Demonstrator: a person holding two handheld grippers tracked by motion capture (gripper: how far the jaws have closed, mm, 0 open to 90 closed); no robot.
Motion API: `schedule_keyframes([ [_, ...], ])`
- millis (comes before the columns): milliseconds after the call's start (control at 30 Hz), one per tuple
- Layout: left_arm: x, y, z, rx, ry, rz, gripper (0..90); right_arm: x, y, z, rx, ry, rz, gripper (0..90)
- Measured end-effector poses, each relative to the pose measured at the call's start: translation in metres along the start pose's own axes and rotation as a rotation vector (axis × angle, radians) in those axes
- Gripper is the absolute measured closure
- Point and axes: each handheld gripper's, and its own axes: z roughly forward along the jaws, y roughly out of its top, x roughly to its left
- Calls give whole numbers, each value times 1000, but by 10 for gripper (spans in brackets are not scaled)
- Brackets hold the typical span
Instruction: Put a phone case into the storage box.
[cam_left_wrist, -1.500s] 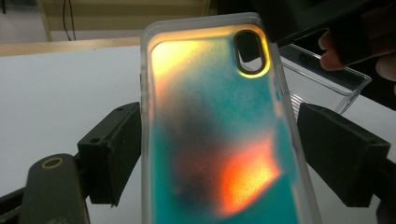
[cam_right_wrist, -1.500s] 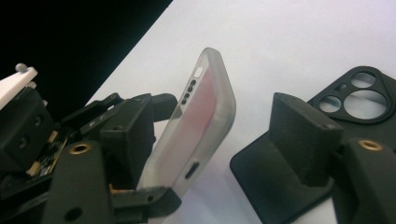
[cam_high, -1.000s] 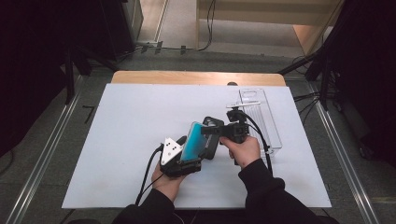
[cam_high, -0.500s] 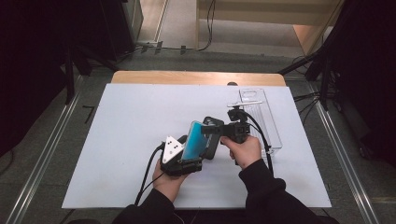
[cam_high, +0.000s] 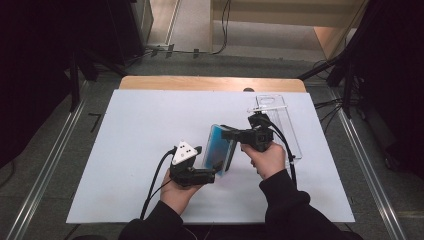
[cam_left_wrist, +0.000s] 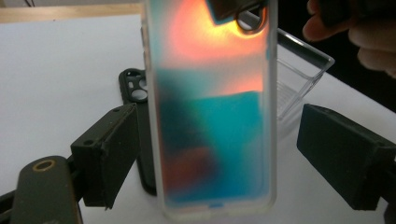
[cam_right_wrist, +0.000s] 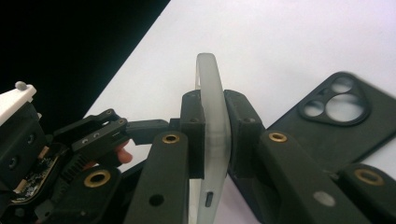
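In the high view I hold the case upright above the counter, between both grippers. In the left gripper view, the left fingers stand wide on both sides of the case, not pressing. In the right gripper view, the right fingers clamp its thin edge. It seems light, flexible and slippery, so I grip the rims.
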Motion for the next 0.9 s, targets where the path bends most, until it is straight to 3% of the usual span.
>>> schedule_keyframes([
  [200,7,7,-2,67,-35,-17,141,2,1,-7,-33,-31,-62,767],
  [267,9,9,-3,106,-23,-11,140,3,0,-9,-52,-32,-98,767],
  [367,13,13,-6,120,-60,-16,141,3,0,-13,-79,-43,-139,767],
  [533,21,18,-8,192,-116,-35,144,2,0,-17,-83,-38,-168,767],
  [600,24,20,-8,219,-117,-45,150,2,0,-18,-77,-34,-182,767],
  [733,32,24,-10,227,-129,-78,166,5,-1,-15,-63,-13,-224,767],
  [900,36,29,-14,247,-122,-22,166,10,-3,-14,-56,7,-302,767],
])
